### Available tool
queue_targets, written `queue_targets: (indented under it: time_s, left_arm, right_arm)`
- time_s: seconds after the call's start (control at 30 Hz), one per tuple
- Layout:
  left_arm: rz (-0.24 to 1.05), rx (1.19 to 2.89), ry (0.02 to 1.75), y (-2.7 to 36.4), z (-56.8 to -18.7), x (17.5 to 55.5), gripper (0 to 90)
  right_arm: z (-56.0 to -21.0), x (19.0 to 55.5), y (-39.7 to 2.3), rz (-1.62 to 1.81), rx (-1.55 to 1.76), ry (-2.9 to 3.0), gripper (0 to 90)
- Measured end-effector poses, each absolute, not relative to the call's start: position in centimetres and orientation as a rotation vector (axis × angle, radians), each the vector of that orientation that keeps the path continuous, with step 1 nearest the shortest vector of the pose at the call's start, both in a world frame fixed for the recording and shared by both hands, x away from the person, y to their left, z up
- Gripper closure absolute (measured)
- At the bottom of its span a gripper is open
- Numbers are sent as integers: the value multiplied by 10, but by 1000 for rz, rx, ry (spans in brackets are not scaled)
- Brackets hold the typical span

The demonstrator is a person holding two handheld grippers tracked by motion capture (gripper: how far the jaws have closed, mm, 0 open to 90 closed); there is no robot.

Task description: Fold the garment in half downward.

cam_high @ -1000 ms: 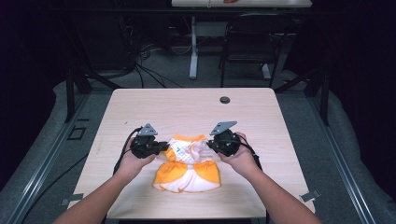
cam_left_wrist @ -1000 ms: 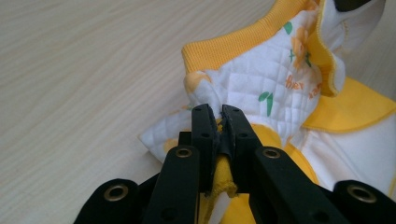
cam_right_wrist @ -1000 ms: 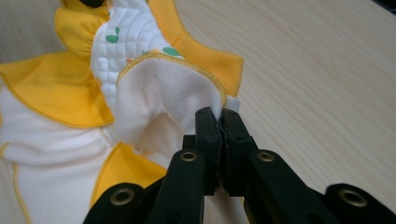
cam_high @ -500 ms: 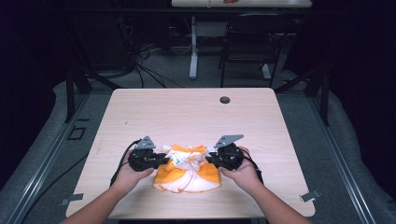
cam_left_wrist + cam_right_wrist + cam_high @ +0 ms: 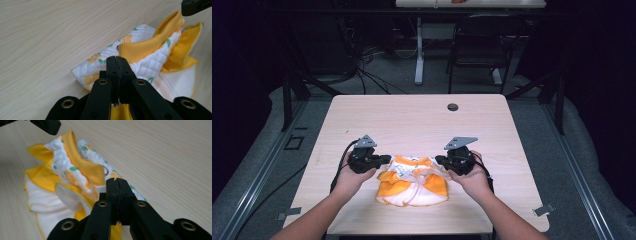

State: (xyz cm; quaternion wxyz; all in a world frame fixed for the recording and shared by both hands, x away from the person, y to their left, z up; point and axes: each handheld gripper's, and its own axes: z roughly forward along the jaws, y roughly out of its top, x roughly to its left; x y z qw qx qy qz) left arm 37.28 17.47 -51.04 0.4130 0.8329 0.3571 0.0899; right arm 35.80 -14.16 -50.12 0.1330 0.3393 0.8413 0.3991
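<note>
**Both fingers clamped on the little garment's ends**

High view: I had the small orange-and-white garment (image 5: 412, 182) lying on the table (image 5: 412, 120) near its front edge. My left gripper (image 5: 384, 161) sat at the garment's left end and my right gripper (image 5: 439, 161) at its right end, both pointing inward. A second earlier the garment lay a little farther up the table with the grippers spread wider beside it; half a second earlier both hands had come back towards me. The fingers had just been closing on both sides.

Left gripper view: the fingers (image 5: 117, 67) stood clenched together, with yellow cloth showing low down between them and the quilted white edge (image 5: 100, 65) just behind. I judged them to be grasping a thin fold of the garment.

Right gripper view: the fingers (image 5: 117, 188) were likewise pressed tight, cloth visible beneath them, just beside the garment's metal snap (image 5: 105, 171) and yellow collar (image 5: 82, 162).

What worried me: each grip looked shallow and caught only an edge layer. If I lifted or pulled the ends apart unevenly, one fold could slip free, or the loose inner layers could sag and bunch instead of spreading flat.
</note>
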Motion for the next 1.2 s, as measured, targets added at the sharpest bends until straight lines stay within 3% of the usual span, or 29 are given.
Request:
queue_targets:
  time_s: [0.3,0.8,1.2]
  left_arm:
    - [171,2097,901,171,-515,375,899]
    - [101,2114,811,175,-511,338,898]
    - [55,2196,797,175,-541,317,898]
  right_arm:
    - [-513,366,-135,1138,1018,2481,900]
    - [-515,326,-129,1184,900,2556,899]
    - [-536,305,-122,1164,865,2643,896]
